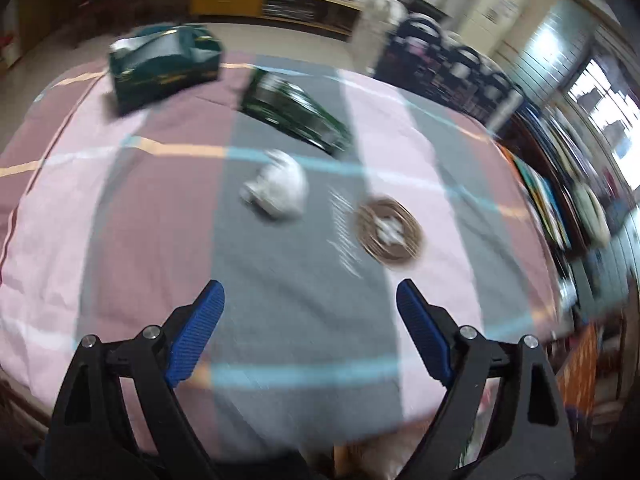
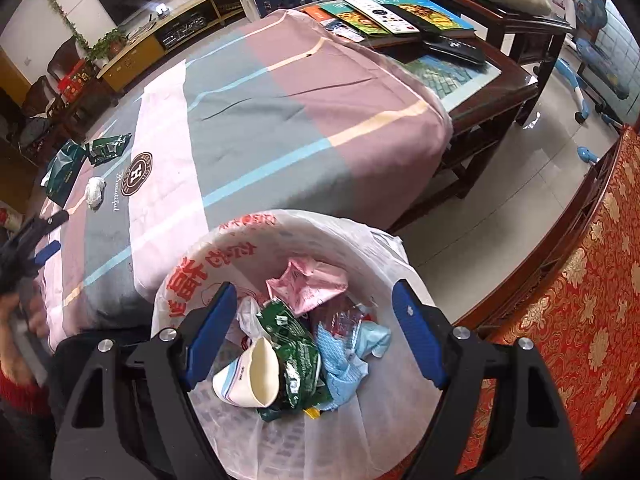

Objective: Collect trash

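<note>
Trash left to collect: a crumpled white paper ball [image 1: 276,188] lies ahead of my left gripper [image 1: 310,300], whose jaws gape wide and empty; two glossy green wrappers [image 1: 296,114] sit beyond it. I'd straddle the soft wad squarely before squeezing. My right gripper [image 2: 312,300] hangs open, empty, over the plastic-lined bin [image 2: 192,276].

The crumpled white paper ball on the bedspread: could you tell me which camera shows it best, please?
The left wrist view: the paper ball lies large and near centre, though motion-blurred. The right wrist view shows it sharp but small, far left.
</note>
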A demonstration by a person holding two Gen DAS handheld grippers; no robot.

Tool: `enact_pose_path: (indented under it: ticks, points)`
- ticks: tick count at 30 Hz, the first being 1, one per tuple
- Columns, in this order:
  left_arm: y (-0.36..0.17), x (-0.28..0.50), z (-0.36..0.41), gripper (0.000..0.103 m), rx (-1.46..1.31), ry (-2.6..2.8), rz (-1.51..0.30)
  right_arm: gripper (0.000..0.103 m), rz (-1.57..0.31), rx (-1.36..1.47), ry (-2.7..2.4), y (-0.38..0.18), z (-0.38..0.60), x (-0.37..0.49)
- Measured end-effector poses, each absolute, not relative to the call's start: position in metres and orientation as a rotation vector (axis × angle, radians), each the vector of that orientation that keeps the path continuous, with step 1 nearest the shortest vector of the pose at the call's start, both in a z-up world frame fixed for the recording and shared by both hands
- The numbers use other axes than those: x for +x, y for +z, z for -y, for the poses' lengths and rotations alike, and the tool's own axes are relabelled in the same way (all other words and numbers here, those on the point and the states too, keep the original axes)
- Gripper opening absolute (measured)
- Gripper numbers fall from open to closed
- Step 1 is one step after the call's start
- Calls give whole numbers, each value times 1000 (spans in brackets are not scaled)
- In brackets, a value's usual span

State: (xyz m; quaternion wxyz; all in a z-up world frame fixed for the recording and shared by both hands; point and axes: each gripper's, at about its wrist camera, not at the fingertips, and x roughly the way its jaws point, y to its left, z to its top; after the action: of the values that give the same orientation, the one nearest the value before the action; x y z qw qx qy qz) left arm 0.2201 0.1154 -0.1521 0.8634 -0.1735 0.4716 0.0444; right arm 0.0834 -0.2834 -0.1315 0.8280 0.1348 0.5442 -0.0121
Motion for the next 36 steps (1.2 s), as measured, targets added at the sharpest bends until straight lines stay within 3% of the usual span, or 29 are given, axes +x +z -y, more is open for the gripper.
enact_pose_path:
  ticks: [14, 15, 18, 21, 29, 36]
  points:
    - [-200, 308, -127, 88, -289, 170, -1043, 78, -1216, 251, -2, -146, 245, 124]
    - [-201, 309, -126, 86, -285, 165, -1039, 78, -1218, 245, 3, -147, 241, 127]
    - [-207, 315, -124, 44, -243, 153, -1057, 78, -1223, 238, 20, -147, 231, 135]
    - [-204, 312, -127, 31, -241, 144, -1042, 78, -1220, 226, 37, -147, 219, 145]
    - [-163, 245, -150, 27, -246, 262, -926, 78, -1185, 176, 134, -141, 157, 186]
    - [-159, 196, -173, 27, -274, 350, -933, 78, -1082, 81, 272, -133, 72, 245]
